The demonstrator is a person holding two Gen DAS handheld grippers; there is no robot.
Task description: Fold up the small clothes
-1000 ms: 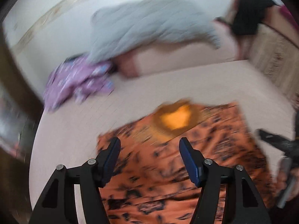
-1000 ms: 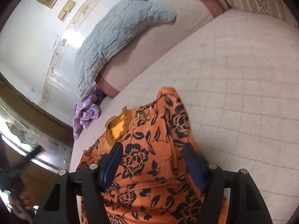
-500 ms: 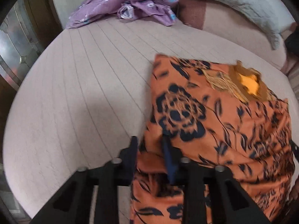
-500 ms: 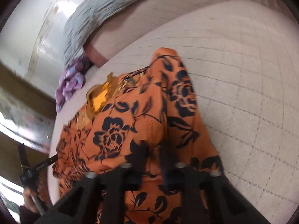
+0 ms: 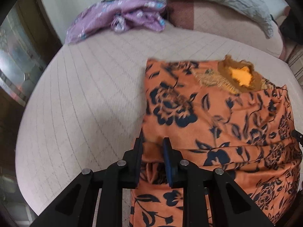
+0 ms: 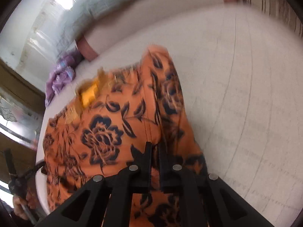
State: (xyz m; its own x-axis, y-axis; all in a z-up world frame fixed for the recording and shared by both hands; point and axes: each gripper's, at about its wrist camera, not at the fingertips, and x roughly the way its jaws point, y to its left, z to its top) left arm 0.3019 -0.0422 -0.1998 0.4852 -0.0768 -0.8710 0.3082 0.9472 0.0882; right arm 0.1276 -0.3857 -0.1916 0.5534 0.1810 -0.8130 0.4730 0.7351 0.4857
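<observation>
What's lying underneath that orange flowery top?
The orange top lies on a pale quilted bedspread, bare around it. What the fabric covers cannot be seen. Near its hem the left gripper and right gripper each pinch a fold.

Soft, even daylight; glare whitens the wall (image 6: 56,1) in the right view. Fisheye bends the edges into black corners. Motion blur smears both views.

Your left gripper (image 5: 152,141): matte black linkage arms, triangular cut-outs, four silver round pivot screws; blue pad on the finger at 3 o'clock. Your right gripper (image 6: 153,146): same black build, four silver screws.
</observation>
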